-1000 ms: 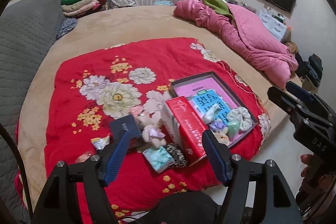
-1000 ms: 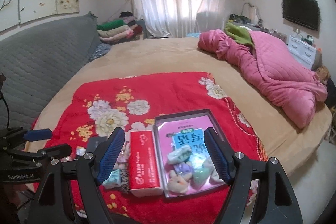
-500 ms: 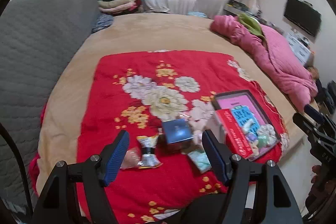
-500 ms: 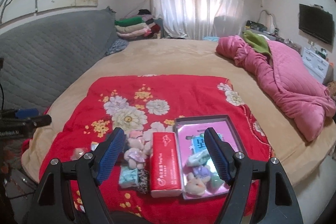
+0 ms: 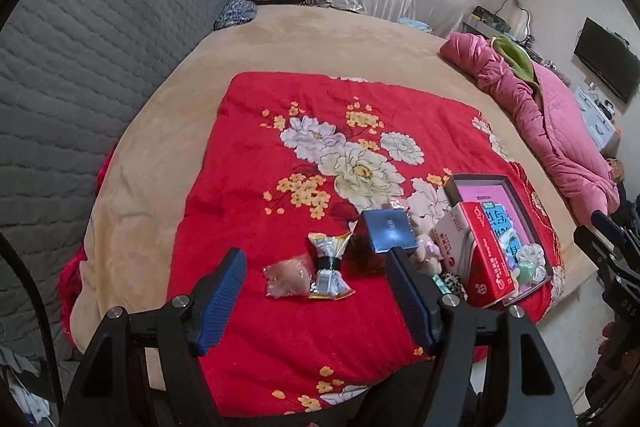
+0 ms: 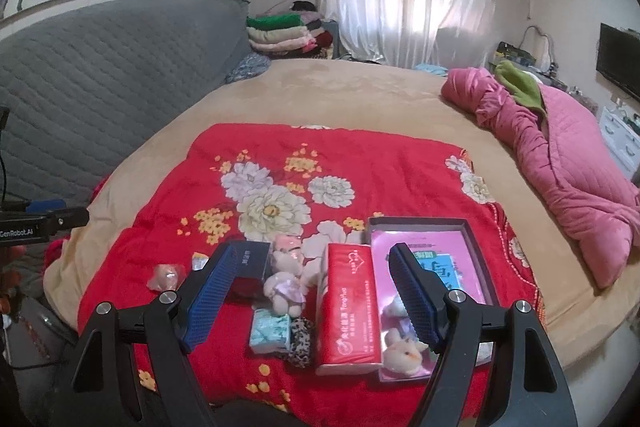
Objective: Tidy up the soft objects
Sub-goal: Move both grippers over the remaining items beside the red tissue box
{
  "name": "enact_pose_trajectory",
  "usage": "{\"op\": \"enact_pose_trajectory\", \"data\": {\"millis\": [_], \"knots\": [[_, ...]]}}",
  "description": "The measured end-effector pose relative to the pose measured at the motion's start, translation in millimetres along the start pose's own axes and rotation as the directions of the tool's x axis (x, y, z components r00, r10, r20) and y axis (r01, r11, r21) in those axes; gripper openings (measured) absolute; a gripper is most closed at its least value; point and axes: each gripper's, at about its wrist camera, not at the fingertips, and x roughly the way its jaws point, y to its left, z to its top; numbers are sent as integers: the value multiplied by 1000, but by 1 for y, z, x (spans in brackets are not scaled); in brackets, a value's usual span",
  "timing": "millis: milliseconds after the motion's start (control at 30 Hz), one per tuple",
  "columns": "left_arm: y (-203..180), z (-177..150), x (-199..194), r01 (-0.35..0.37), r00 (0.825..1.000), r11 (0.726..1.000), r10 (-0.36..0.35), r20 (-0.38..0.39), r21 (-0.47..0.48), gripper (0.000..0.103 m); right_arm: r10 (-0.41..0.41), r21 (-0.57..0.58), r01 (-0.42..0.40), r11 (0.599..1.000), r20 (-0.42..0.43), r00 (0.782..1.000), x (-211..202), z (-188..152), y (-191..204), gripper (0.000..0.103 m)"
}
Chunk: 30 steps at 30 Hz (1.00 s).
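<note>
A red floral blanket (image 6: pixel 360 163) lay spread over a tan bed (image 6: pixel 340 87), and the soft things sat in a cluster along its near edge.

Farthest left was a pink item in a clear wrapper (image 5: pixel 286 274), touching a foil-wrapped packet (image 5: pixel 329 267) pinched at its middle by a dark band. The left gripper (image 5: pixel 316 301) hung above these two with its blue pads (image 5: pixel 224 301) apart and nothing between them.

Just right of the packet stood a dark blue box (image 5: pixel 389 230). Beside it, small plush dolls (image 6: pixel 285 281) lay in a heap, with a teal tissue pack (image 6: pixel 270 331) and a leopard-print scrunchie (image 6: pixel 301 341) nearer the bed's edge.

Next came a red tissue pack (image 6: pixel 350 307), lying lengthwise against the left wall of a shallow dark tray (image 6: pixel 418 221). The tray held a pink sheet with a blue booklet, and on top of them a white plush bunny (image 6: pixel 402 349) at the near end along with other small soft pieces partly hidden by the gripper. The right gripper (image 6: pixel 316 307) hovered over the dolls and the red pack, its jaws wide apart and empty.

At far right a pink quilt (image 6: pixel 560 155) was bunched on the bed.
</note>
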Motion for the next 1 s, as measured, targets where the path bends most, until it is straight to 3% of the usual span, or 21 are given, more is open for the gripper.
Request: {"op": "enact_pose_trajectory", "data": {"millis": [433,1000], "knots": [[36,-24,38,-15,995,998,8,-103,-63,71,16,-95,-27,995,-108,994,45,-23,30,79],[30,-37,85,3,978,999,-12,-207,-45,71,30,-134,-67,989,-262,964,116,-51,37,79]]}}
